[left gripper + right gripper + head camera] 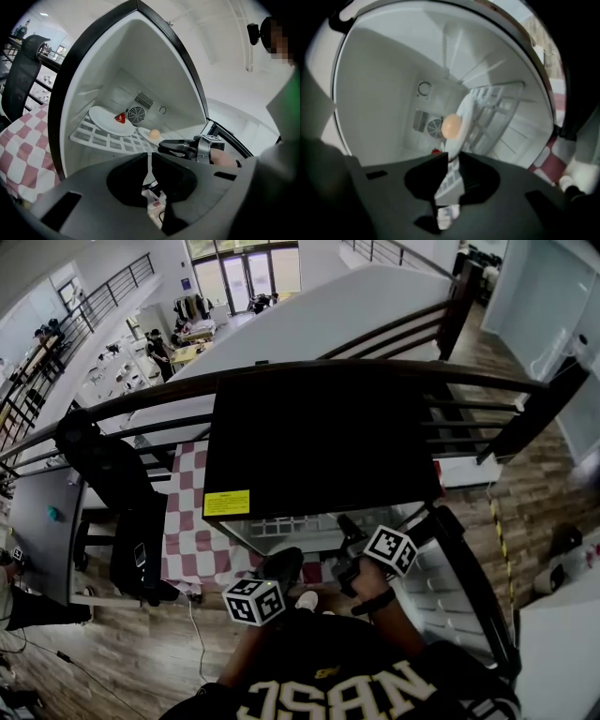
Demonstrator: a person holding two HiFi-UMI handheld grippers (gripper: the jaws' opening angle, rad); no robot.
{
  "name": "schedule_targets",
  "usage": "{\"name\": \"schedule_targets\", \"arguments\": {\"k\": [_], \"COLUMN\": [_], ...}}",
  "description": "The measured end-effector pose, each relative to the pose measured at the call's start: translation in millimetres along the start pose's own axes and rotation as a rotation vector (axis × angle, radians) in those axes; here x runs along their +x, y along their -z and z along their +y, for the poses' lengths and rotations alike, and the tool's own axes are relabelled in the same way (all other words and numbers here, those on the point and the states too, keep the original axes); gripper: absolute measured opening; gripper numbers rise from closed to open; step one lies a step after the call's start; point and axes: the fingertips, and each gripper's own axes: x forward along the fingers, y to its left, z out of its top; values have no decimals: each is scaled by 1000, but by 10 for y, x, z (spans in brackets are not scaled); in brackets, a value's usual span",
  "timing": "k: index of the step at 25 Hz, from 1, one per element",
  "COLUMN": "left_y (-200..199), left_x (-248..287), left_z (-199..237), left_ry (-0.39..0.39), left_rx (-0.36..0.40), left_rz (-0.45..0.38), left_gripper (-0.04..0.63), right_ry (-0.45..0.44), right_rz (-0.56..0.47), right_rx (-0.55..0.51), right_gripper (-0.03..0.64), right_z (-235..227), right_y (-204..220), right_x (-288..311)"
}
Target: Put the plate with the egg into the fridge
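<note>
A small white plate (146, 133) with a tan egg (154, 134) rests on the wire shelf (101, 138) inside the open black fridge (319, 442). My right gripper (162, 146) reaches in from the right, shut on the plate's near rim. In the right gripper view the plate (465, 115) runs edge-on down between the jaws of the right gripper (451, 158), with the egg (451, 126) just beyond. My left gripper (150, 158) hangs in front of the fridge opening, shut with nothing in it. Both grippers show under the fridge's front edge: left (279, 570), right (349, 529).
A larger white plate (108, 121) carrying a red piece (120, 118) lies at the shelf's left. The fridge door (464, 592) stands open on the right. A black chair (117, 488) and a red-checked cloth (192, 521) are left of the fridge, a dark railing (394, 369) behind it.
</note>
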Motion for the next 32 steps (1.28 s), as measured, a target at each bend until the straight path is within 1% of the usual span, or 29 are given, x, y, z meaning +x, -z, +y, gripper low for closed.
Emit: {"name": "schedule_targets", "arguments": {"k": [2, 3, 5, 6, 8, 11, 13, 14, 16, 18, 21, 24, 26, 27, 30, 32], "left_y": [34, 52, 87, 101, 126, 195, 270, 316, 401, 452, 459, 390, 303, 247, 61, -45], "left_x": [-18, -27, -49, -61, -88, -134, -167, -188, -236, -287, -370, -469, -548, -591, -732, -823], "left_z": [1, -5, -33, -54, -98, -163, -209, -233, -278, -323, -393, -448, -481, -503, -596, -672], "left_ry": [-3, -3, 1, 4, 7, 6, 4, 2, -2, 0, 3, -19, -46, -63, -117, -147], "left_rx": [-4, -7, -19, -27, -36, -39, -44, -47, -51, -54, -42, -5, 34, 62, 173, 246], "left_rz": [4, 5, 6, 5, 1, -2, -3, -3, -6, -19, -54, -112, -160, -187, -267, -309], "left_gripper": [49, 49, 49, 49, 49, 49, 49, 49, 49, 49, 49, 49, 49, 48, 41, 40], "right_ry": [7, 0, -14, -12, 19, 115, 173, 186, 193, 206, 227, 168, 120, 96, 26, -22], "right_rz": [35, 50, 88, 113, 169, 257, 278, 275, 253, 204, 84, -15, -56, -76, -142, -176], "right_rx": [-95, -138, -220, -261, -364, -572, -671, -694, -706, -728, -842, -957, -1004, -1022, -1061, -1080], "right_gripper": [96, 136, 256, 290, 304, 314, 314, 314, 314, 314, 313, 313, 310, 295, 171, 128], "right_z": [45, 87, 173, 191, 158, -16, -138, -180, -232, -257, -179, 23, 151, 211, 384, 500], "right_y": [31, 41, 72, 96, 153, 250, 279, 287, 295, 260, 139, 110, 159, 189, 271, 337], "right_x": [-8, -15, -40, -58, -104, -204, -303, -364, -493, -622, -843, -1057, -1183, -1246, -1412, -1491]}}
